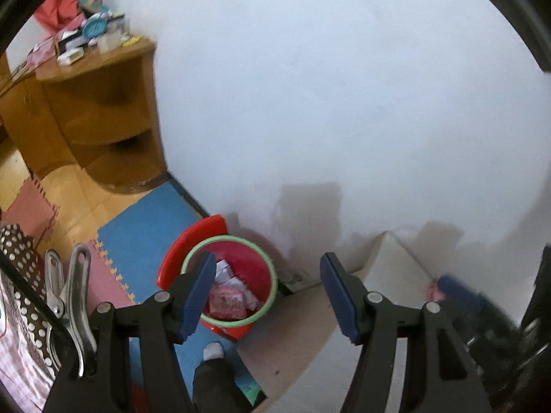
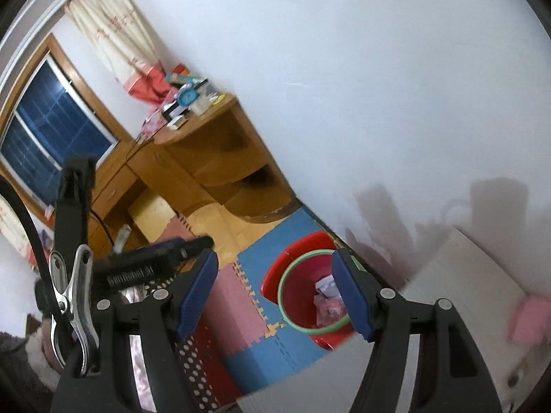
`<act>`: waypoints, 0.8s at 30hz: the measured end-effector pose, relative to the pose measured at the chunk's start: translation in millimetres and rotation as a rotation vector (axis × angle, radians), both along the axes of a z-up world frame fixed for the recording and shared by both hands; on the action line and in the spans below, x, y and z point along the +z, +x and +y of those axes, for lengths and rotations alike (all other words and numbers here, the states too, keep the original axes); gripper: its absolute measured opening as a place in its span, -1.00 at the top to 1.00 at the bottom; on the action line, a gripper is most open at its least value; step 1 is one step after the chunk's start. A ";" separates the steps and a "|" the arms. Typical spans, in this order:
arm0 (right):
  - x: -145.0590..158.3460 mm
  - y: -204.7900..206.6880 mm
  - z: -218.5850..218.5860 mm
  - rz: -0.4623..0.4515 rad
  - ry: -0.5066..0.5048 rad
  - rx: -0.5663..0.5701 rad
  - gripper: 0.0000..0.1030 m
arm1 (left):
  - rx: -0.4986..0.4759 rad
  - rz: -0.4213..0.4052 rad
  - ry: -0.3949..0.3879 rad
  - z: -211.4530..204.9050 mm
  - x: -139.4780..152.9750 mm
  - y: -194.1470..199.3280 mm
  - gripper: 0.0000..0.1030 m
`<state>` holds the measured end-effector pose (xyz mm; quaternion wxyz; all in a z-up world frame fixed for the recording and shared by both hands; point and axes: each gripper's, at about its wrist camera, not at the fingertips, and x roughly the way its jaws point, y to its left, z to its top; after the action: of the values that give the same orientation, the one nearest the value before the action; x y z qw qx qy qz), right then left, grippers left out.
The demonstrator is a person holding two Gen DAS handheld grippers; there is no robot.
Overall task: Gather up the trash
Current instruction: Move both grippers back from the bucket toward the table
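Observation:
A red bin (image 1: 256, 270) with a green rim stands on the floor against the white wall. Inside it lie a crumpled pink wrapper (image 1: 229, 304) and white paper scraps (image 1: 225, 270). High above it, my left gripper (image 1: 268, 296) is open, with nothing between its blue pads (image 1: 198, 292). The right wrist view shows the same bin (image 2: 301, 285) from higher up and to one side, with the pink wrapper (image 2: 330, 309) in it. My right gripper (image 2: 275, 296) is also open and holds nothing.
A white tabletop (image 1: 378, 292) juts out beside the bin, with a blurred pink thing (image 2: 530, 320) on it. A wooden corner shelf (image 1: 103, 120) with clutter on top stands to the left. Blue and pink foam mats (image 1: 144, 227) cover the floor. A person's socked foot (image 1: 213, 349) is below.

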<state>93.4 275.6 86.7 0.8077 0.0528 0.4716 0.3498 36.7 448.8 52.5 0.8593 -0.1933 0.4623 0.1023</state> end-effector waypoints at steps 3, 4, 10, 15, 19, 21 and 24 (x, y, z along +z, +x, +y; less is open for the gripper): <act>-0.2 -15.7 -33.3 0.003 -0.007 -0.053 -0.35 | -0.050 -0.033 0.033 -25.8 17.5 -1.9 -0.28; -1.0 -21.3 -44.8 0.005 -0.008 -0.074 -0.35 | -0.064 -0.041 0.041 -34.5 20.9 -2.3 -0.28; -18.3 -43.6 -115.3 0.064 -0.022 -0.203 -0.35 | -0.196 -0.074 0.076 -95.0 23.9 0.8 -0.29; -22.9 -53.6 -173.0 0.073 -0.024 -0.314 -0.35 | -0.324 -0.067 0.136 -157.5 21.6 3.4 -0.29; -24.9 -56.0 -211.1 0.073 -0.029 -0.407 -0.35 | -0.406 -0.053 0.148 -204.6 14.2 10.1 -0.29; -30.5 -56.6 -232.3 0.116 0.020 -0.450 -0.35 | -0.439 -0.040 0.144 -223.9 7.8 15.5 -0.29; -39.6 -59.6 -261.5 0.148 0.024 -0.501 -0.35 | -0.497 -0.042 0.137 -251.4 -2.7 23.9 -0.29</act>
<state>33.8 14.1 47.1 0.8318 0.2029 0.4974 0.1396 60.6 197.3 49.8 0.8786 -0.0169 0.4696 -0.0850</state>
